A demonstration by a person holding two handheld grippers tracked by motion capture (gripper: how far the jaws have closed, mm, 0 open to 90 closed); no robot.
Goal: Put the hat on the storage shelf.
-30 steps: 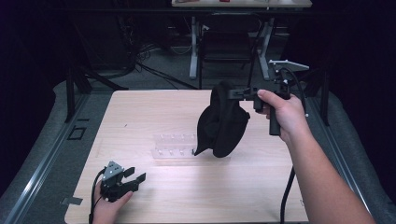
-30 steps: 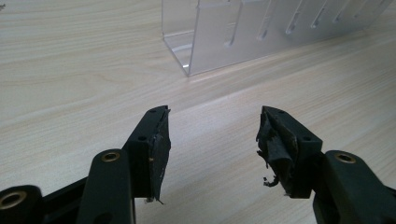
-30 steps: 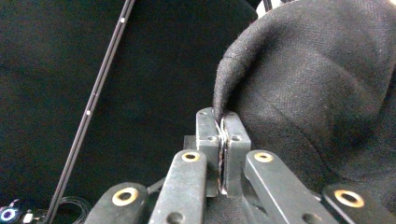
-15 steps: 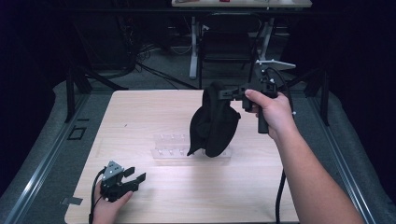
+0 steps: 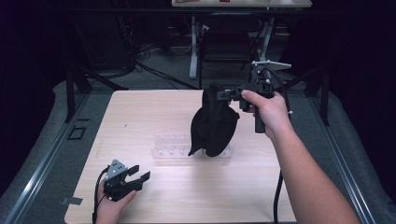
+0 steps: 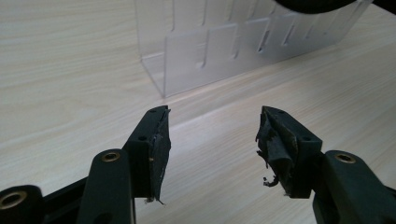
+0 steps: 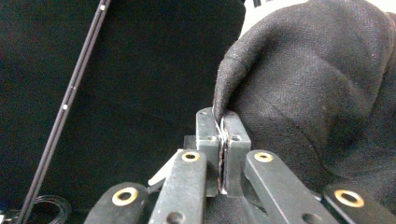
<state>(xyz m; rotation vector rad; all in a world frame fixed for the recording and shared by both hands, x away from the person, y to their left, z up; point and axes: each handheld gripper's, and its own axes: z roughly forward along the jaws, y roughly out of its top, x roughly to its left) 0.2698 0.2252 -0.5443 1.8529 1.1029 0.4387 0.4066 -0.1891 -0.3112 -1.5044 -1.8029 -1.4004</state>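
Right gripper (image 5: 223,92): we have its jaws pinched tight on a fold of the black cloth (image 5: 214,125), held up above the far half of the table (image 5: 140,116); the right gripper view shows the fabric edge clamped between the two jaws.
Cloth: it hangs loose from that one pinch, a dark bag-like bundle, its lower end dangling over the right part of the clear rack (image 5: 175,148); we cannot tell whether it touches the rack.
Left gripper (image 5: 139,173): we keep it low at the near left corner of the table, jaws spread apart and holding nothing, pointed toward the rack's near end (image 6: 205,51).
Rack: a clear slotted stand, lying across the middle of the table, well apart from the left gripper.
Step in hand: we judge that we are carrying the cloth in the air over the rack.
Next move: we would need to lower or shift the cloth carefully, so its hanging end does not drag the light rack along.
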